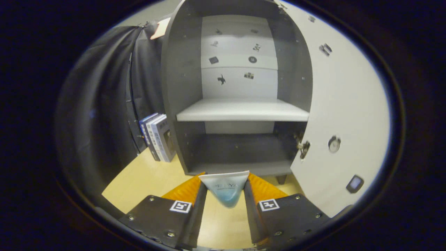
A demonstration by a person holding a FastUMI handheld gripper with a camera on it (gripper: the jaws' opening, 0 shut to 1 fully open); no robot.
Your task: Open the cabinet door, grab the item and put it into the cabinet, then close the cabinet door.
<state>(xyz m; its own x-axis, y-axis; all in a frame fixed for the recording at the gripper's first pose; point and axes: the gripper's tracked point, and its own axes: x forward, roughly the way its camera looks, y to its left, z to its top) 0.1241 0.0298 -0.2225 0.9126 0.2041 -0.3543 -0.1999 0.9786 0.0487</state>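
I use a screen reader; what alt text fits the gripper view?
The gripper is shut on a tube, just before an open cabinet with a bare shelf. Its door swings right; books stand left.

dark grey cabinet [181,69] with white shelf [240,111] and door [345,104]; white-and-blue tube [225,188]; pale yellow floor [139,181].

Open cabinet [240,90], bare shelf [242,111] ahead
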